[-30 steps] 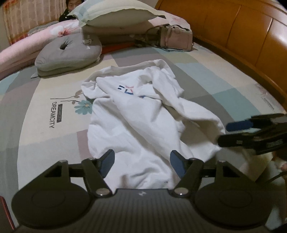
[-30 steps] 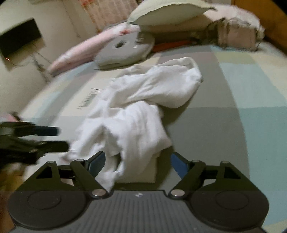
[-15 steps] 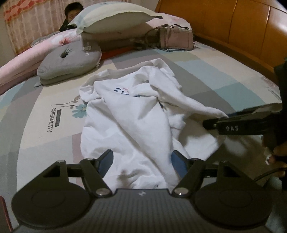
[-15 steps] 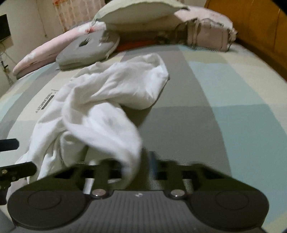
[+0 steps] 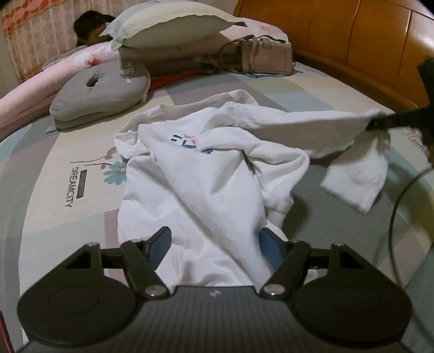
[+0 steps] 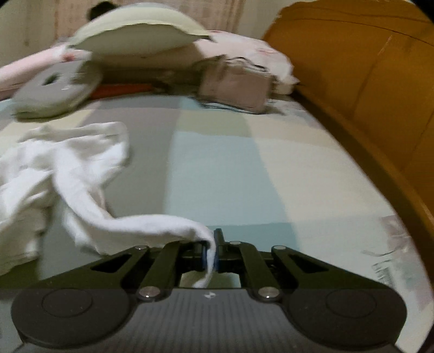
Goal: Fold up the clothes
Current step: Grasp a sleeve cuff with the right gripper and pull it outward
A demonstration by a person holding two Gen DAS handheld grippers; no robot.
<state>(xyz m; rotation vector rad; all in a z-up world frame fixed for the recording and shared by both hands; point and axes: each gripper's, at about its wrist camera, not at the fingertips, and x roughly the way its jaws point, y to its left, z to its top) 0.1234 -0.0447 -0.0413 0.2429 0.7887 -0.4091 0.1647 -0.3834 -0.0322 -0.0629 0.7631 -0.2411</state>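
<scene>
Right gripper [image 6: 211, 254] angling down, jaws clamping white sweatshirt [image 5: 206, 187] sleeve [image 6: 152, 225], stretching it toward headboard-side bed edge [image 6: 352, 152]. Left gripper [image 5: 214, 240] hovering wide-open over hem. Handbag [image 5: 267, 58], grey pillow [image 5: 100, 92] lying behind.

A bed [image 5: 67, 168] is covered by a pastel check sheet printed with a flower and "DREAMCITY". A grey ring cushion [image 5: 100, 93] is laid at its far end, beside a pink handbag [image 5: 267, 58]. A pale pillow [image 5: 173, 24] is stacked on pink bedding. An orange wooden headboard [image 5: 360, 35] is seen on the right.

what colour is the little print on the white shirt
Dark blue marks with a touch of pink, on the white shirt; clearest in the left wrist view.
</scene>
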